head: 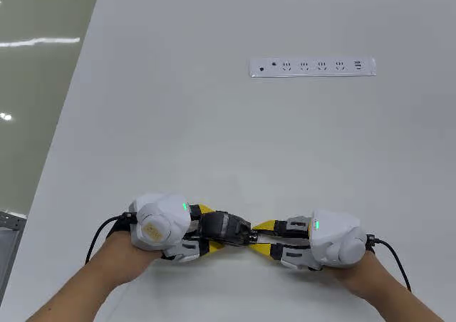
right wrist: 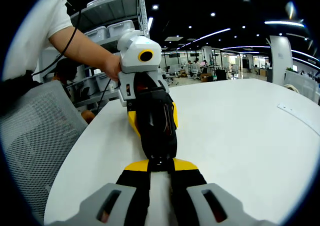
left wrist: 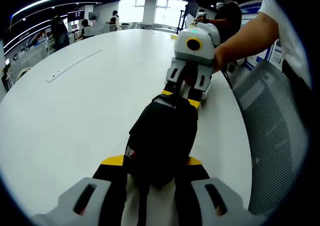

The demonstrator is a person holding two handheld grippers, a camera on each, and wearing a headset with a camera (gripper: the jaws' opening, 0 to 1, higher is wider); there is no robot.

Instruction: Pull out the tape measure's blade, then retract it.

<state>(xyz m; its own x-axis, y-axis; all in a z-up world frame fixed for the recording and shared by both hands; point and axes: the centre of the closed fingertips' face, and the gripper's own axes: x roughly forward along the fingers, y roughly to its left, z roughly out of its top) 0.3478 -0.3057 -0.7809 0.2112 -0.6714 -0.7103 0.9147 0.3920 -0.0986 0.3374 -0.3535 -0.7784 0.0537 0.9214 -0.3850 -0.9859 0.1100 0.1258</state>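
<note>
White table [head: 214, 137], power strip [head: 311, 67] beyond; left tongs [head: 210, 228] grip tape measure [head: 225, 226], right tongs [head: 258, 238] pinch blade [right wrist: 160, 164].

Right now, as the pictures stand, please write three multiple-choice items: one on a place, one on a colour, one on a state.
1. Where does the power strip lie?
A) between the grippers
B) on the table, beyond the grippers
C) on the floor

2. What colour is the tape measure?
A) black
B) red
C) white

3. How is the left gripper?
A) open, holding nothing
B) shut on the power strip
C) shut on the tape measure

Key: 1 B, the head view shows it far past both grippers; 2 A, its case is black in all views; 3 C, the jaws press its sides.
</note>
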